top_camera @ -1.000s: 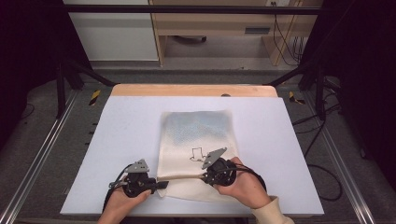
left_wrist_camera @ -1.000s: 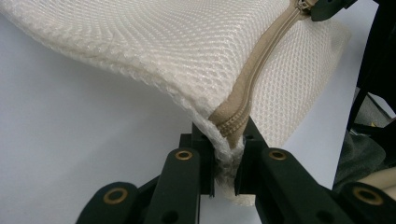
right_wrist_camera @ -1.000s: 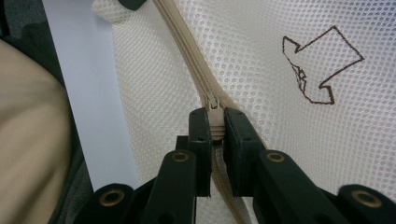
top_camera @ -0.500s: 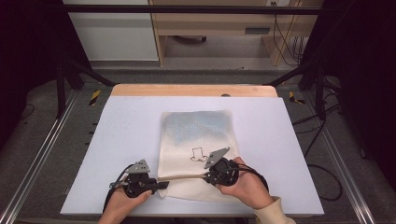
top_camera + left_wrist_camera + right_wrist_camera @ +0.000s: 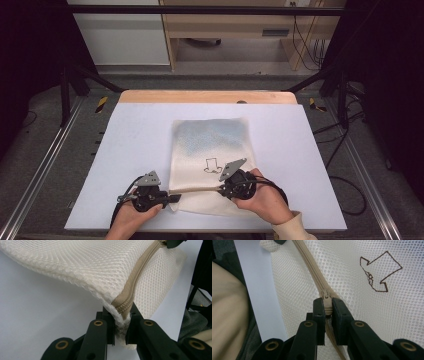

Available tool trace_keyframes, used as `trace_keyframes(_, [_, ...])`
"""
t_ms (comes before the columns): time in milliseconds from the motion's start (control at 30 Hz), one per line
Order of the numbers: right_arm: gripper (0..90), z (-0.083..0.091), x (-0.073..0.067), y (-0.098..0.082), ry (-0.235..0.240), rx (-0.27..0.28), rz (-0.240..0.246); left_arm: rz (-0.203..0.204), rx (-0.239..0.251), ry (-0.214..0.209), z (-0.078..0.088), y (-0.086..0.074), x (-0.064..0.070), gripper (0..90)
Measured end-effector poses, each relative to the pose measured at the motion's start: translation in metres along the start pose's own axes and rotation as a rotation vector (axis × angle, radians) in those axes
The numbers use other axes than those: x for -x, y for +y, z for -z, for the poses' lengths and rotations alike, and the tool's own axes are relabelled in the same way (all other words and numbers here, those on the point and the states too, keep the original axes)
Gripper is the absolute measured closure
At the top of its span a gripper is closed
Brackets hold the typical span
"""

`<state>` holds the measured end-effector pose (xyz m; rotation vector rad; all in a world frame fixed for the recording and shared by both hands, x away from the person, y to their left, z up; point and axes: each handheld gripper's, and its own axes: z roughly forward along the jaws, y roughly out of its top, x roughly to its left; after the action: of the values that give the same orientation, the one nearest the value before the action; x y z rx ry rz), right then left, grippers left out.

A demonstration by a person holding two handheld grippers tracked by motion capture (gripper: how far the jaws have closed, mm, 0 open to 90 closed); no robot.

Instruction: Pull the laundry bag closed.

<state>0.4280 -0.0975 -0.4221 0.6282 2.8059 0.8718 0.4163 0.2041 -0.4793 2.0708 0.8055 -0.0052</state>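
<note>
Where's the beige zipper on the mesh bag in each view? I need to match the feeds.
High view: zipper runs between both grippers, low centre.
Left gripper view: it climbs from the jaws to upper right.
Right gripper view: it descends from top centre into the jaws.
Shared landmark: white mesh bag.

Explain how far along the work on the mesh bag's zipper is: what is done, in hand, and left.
Done: left tool is shut on the mesh bag corner at the zipper end. In hand: right tool pinches the zipper pull. Left: sliding the pull along; which way cannot be told.
</note>
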Motion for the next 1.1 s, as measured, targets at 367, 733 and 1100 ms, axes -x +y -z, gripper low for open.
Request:
trace_keyframes(367, [82.0, 0.0008, 0.0011, -0.0016, 0.0, -0.002, -0.002, -0.002, -0.001, 0.001, 0.0005, 0.0002, -0.0001, 81.5])
trace_keyframes(733, [82.0, 0.0015, 0.0015, -0.0022, -0.003, 0.007, -0.007, -0.001, 0.007, 0.006, 0.0012, 0.0003, -0.0006, 81.6])
trace_keyframes(1100, [82.0, 0.0055, 0.0023, -0.0056, -0.01, 0.016, -0.023, -0.017, 0.017, 0.018, 0.0036, 0.0023, 0.0016, 81.6])
